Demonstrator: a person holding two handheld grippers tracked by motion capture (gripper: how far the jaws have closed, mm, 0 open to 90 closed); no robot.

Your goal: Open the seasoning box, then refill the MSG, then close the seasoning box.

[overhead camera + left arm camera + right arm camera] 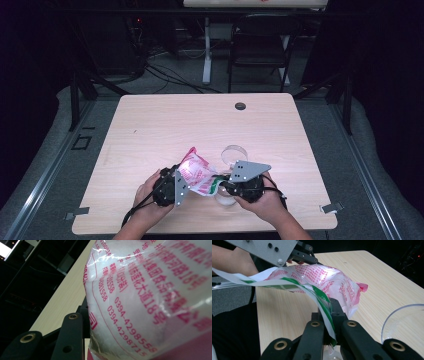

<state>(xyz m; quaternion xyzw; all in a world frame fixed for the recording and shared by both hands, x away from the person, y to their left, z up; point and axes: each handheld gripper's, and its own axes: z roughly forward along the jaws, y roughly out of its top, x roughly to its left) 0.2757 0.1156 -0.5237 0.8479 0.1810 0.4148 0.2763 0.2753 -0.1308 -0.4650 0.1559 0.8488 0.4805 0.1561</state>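
Near the table's (150, 125) 6 o'clock edge, 2 grippers pinch a pink-printed bag (196, 172): left gripper (176, 187) at 9 o'clock, right gripper (329, 315) clamping its green-striped edge. Pull apart evenly, beside the clear bowl (404, 322).

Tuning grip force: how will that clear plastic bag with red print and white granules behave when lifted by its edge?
The clear plastic bag with red print probably stays floppy: its green-striped edge bends sharply where the right tongs pinch it. The white granular fill likely shifts and sags, bulging the film. The glossy film looks slippery, so it may creep out of the left tongs.
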